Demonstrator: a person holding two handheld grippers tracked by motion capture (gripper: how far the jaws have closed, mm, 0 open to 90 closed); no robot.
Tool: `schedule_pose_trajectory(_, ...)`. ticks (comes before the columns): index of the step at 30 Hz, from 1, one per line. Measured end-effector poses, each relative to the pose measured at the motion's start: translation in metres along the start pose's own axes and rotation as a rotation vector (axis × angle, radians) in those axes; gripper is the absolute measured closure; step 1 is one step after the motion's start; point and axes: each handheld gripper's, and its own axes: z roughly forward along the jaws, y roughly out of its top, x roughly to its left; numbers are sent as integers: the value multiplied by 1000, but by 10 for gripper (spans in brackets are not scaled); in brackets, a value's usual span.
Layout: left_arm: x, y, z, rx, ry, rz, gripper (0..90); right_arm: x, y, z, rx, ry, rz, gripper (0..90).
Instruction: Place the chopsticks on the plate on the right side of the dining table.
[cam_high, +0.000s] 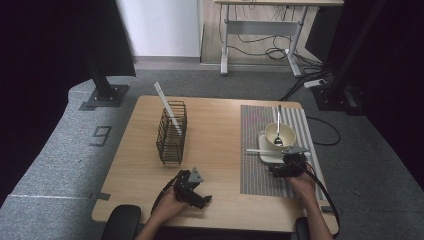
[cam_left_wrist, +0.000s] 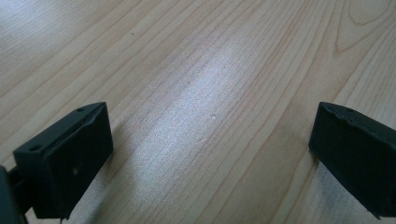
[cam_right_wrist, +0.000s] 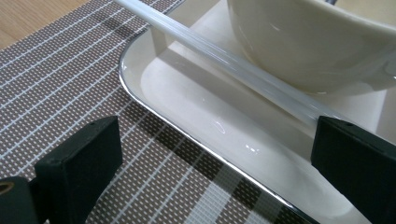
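Room: grey carpet (cam_high: 60, 150), dark curtains, a desk far beyond both grippers. Table (cam_high: 215, 150): light wood, bare under the left gripper (cam_high: 192, 192), jaws wide apart, touching nothing. Striped mat (cam_high: 255, 165) lies under the right gripper (cam_high: 285, 167), jaws apart too. Ahead of it, a cream tray (cam_right_wrist: 187, 88) carries a bowl (cam_right_wrist: 299, 42). A white straw (cam_right_wrist: 219, 56) lies across the tray rim, running to the right jaw; contact unclear. High view adds a wire rack (cam_high: 171, 135) with a second straw, ahead of the left gripper, and a spoon (cam_high: 278, 131) in the bowl.
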Motion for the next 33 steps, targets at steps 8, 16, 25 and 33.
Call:
schedule_pose_trajectory(8, 0, 0, 0, 0, 0, 0, 0, -5, -4, -2, 3, -16, 3, 20)
schedule_pose_trajectory(16, -1, 0, 0, -1, 2, 1, 0, -11, -4, -12, -22, -13, 33, 22)
schedule_pose_trajectory(25, -1, 0, 0, 0, -1, 1, 0, -47, -21, -38, -84, -134, 163, 62)
schedule_pose_trajectory(33, 0, 0, 0, 1, -5, -1, 0, -63, -31, -39, -102, -222, 212, 126)
